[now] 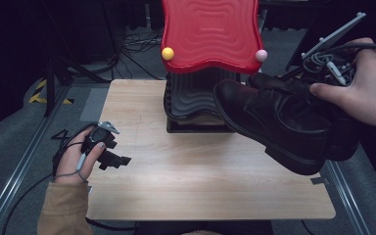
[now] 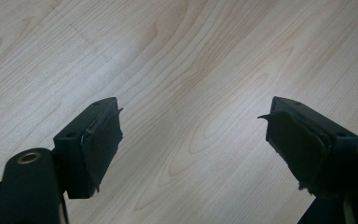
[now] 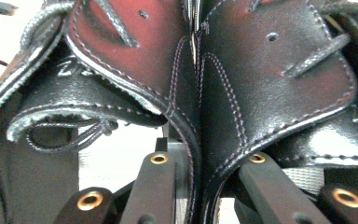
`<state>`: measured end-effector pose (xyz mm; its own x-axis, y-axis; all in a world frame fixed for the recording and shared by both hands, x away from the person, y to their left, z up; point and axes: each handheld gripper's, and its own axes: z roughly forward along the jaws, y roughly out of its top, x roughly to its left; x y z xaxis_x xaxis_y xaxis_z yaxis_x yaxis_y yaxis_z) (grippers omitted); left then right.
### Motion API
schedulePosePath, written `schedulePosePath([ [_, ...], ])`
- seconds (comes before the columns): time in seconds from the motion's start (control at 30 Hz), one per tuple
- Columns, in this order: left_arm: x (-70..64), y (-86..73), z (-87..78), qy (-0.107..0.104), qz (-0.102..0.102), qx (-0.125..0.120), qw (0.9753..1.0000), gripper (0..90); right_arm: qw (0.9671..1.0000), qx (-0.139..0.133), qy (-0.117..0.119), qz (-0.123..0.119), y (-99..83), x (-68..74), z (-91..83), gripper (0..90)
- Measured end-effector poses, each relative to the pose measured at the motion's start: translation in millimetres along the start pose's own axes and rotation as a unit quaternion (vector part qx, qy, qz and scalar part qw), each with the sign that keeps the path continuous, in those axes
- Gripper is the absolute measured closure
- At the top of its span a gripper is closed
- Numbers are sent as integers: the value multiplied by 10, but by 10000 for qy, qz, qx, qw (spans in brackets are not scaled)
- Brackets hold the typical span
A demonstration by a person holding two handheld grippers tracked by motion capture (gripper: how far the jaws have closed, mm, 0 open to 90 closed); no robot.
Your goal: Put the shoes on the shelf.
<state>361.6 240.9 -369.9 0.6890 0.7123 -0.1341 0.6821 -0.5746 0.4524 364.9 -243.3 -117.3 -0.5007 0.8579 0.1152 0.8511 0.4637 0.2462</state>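
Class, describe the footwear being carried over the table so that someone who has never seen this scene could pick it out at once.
Start at the light wooden table and look to its right side, in front of the red wavy rack. There the right gripper is shut on a pair of black leather shoes, held together in the air. They are the glossy, laced items, not resting on anything.

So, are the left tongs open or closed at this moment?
Open. In the left gripper view the left tongs have two jaws standing wide apart, with nothing between them except the bare wooden table below.
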Motion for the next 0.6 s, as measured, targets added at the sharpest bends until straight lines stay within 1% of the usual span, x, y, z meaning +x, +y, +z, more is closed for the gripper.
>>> schedulePosePath([
  [0.17,5,4,-3,25,-8,-1,10000,187,10000,-50,-2,-23,24,27,-110,817],
  [0.2,5,4,-3,25,-8,-1,10000,187,10000,-50,-2,-23,24,27,-110,817],
  [0.3,2,7,7,43,-13,42,10000,186,9999,-101,-53,-32,78,67,-224,818],
  [0.4,-3,9,8,50,17,56,10000,186,9997,-235,-23,6,166,73,-325,818],
  [0.47,-13,5,14,64,-6,67,10000,186,9995,-325,-17,31,237,73,-373,818],
  [0.57,-19,-4,35,31,-44,95,9999,186,9990,-447,-21,95,390,71,-423,818],
  [0.6,-21,-5,38,69,-28,129,9999,187,9988,-479,-26,128,465,70,-434,818],
])
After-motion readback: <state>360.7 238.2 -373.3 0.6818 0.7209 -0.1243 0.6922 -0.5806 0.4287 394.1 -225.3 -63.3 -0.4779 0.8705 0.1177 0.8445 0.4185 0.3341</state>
